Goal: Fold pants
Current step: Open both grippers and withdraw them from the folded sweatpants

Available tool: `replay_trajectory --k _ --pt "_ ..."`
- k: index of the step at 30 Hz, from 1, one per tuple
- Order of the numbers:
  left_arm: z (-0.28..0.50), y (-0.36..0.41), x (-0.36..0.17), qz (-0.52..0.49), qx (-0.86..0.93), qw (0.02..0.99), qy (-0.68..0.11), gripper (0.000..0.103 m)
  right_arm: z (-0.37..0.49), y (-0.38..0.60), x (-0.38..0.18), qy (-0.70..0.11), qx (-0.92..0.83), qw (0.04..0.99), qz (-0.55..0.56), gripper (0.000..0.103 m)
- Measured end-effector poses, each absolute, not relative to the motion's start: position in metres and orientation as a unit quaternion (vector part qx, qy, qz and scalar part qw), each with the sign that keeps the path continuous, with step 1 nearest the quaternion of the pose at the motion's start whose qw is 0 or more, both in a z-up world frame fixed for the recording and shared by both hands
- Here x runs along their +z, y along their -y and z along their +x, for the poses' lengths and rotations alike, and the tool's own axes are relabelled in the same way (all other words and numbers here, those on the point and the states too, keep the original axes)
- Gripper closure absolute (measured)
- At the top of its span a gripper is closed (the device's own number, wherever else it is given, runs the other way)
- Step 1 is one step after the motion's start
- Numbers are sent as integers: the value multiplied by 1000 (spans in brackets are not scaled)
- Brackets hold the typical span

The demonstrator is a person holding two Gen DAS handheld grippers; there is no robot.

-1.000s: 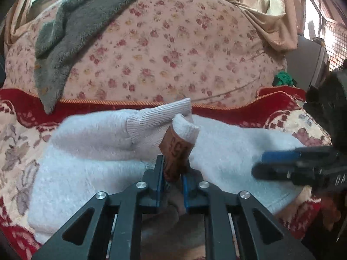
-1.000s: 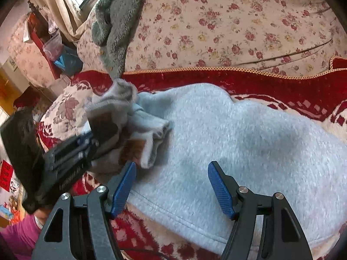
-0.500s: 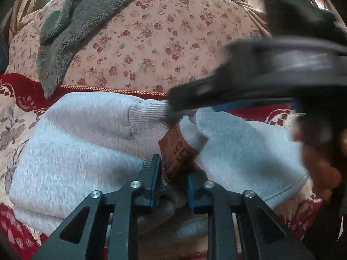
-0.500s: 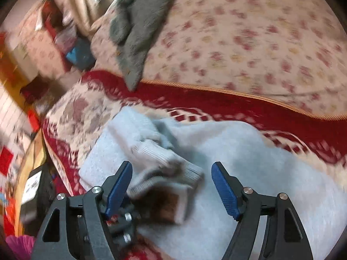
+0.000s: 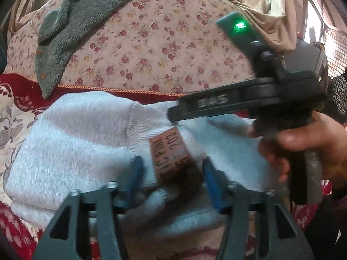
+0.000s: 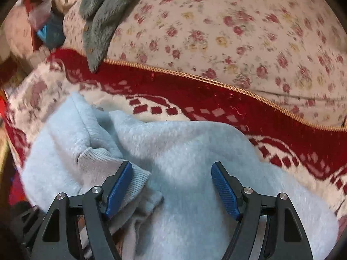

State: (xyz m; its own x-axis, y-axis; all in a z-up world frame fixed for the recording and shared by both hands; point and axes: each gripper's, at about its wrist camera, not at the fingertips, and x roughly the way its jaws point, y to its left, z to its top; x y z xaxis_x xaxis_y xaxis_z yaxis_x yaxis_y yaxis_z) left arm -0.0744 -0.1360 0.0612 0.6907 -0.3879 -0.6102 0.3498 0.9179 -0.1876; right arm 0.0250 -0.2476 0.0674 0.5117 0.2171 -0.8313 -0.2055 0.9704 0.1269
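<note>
Light grey fleece pants [image 5: 71,143] lie folded on a red patterned blanket [image 5: 19,91]. Their ribbed cuff with a brown patch label [image 5: 171,151] sits between the blue pads of my left gripper [image 5: 173,177]. Its jaws are opening and the pads stand clear of the cuff on both sides. My right gripper [image 5: 180,113], held by a hand [image 5: 303,143], reaches in from the right just above the cuff. In the right wrist view the right gripper [image 6: 172,189] is open low over the pants [image 6: 195,151], with its left pad [image 6: 119,186] over the ribbed cuff [image 6: 102,160].
A floral cushion back [image 5: 151,49] rises behind the blanket, with a grey fleece garment [image 5: 65,32] draped over it. The blanket's gold cord edge [image 6: 195,78] runs along the cushion. Curtains [image 5: 271,10] and a window are at the far right; clutter lies off the blanket's left end [image 6: 47,32].
My left jaws have opened and let go of the cuff with the patch, which now lies flatter. The right gripper swept in from the right to just above the cuff.
</note>
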Motion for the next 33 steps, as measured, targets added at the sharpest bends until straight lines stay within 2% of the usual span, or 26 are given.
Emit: replay_trajectory --k 3,16,20,25,33 --pt "-83 142 70 -10 -189 928 -320 18 1 266 85 -461 123 878 34 23" --pt "-90 165 88 7 -180 929 -323 17 -100 353 106 -432 91 882 165 20" --pt "-89 178 91 -3 -198 923 -329 17 -133 375 107 -425 86 878 203 13" --pt "-88 202 94 -13 -234 911 -339 10 -172 402 96 -436 56 872 215 12" --pt "-80 241 94 -10 -278 889 -365 10 -214 453 58 -436 30 842 316 10"
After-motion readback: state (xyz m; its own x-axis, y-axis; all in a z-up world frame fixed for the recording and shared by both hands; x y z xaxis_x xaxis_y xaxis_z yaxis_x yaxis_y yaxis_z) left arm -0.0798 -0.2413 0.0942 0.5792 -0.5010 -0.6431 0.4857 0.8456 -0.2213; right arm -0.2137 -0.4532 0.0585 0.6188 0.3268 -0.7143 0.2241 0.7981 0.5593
